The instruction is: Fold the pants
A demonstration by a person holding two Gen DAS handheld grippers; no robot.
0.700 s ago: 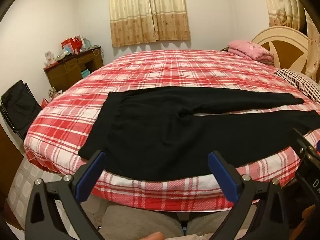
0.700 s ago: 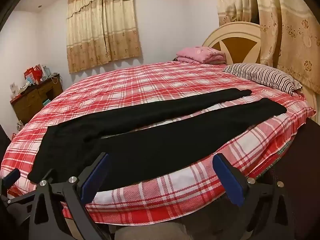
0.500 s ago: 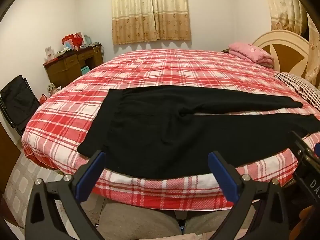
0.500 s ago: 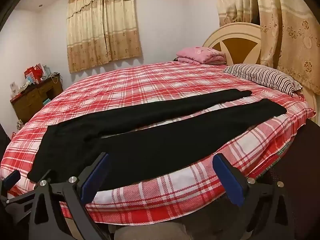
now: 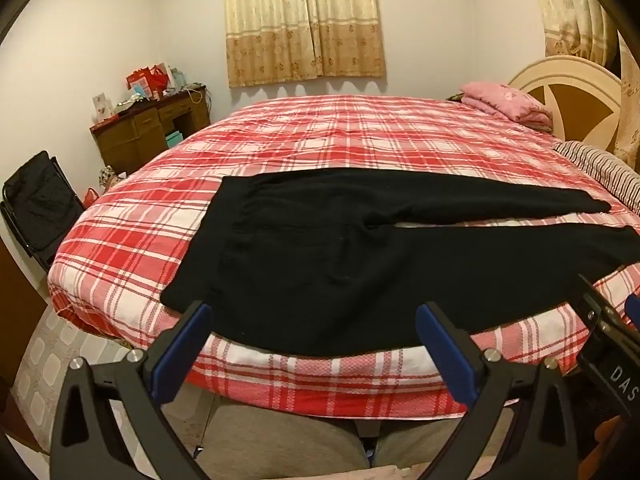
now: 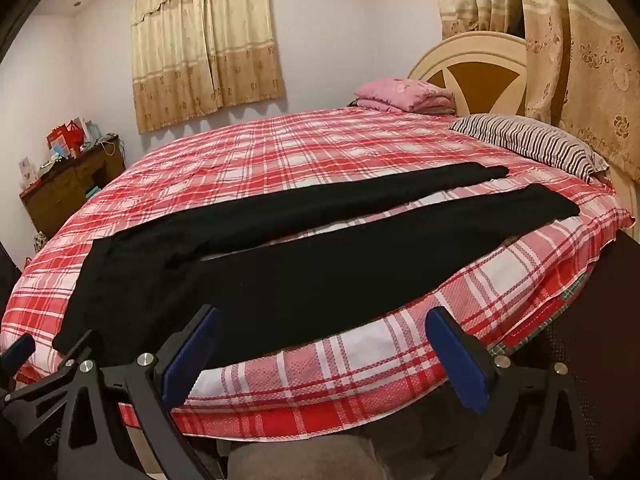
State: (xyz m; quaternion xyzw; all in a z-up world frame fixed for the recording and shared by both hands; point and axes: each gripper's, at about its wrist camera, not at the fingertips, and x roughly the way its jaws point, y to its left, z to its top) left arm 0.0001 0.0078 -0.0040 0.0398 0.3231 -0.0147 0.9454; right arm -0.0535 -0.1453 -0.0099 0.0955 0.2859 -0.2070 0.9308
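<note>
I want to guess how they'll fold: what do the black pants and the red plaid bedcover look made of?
Black pants: looks like soft matte knit, no sheen, lying limp and flat; exact fibre unclear. Red plaid bedcover: looks like thin woven cotton, matte, faintly creased.

Red plaid bed (image 5: 320, 140), pink blanket (image 5: 506, 104), striped pillow (image 6: 528, 142), and a cluttered, seemingly wooden dresser (image 5: 148, 136).

White letters "DAS" on the black body of the right gripper (image 5: 612, 344), cut off by the frame's right edge, faint raised letters "Ge" on the left gripper (image 6: 24, 350), remainder hidden, no other readable text
</note>
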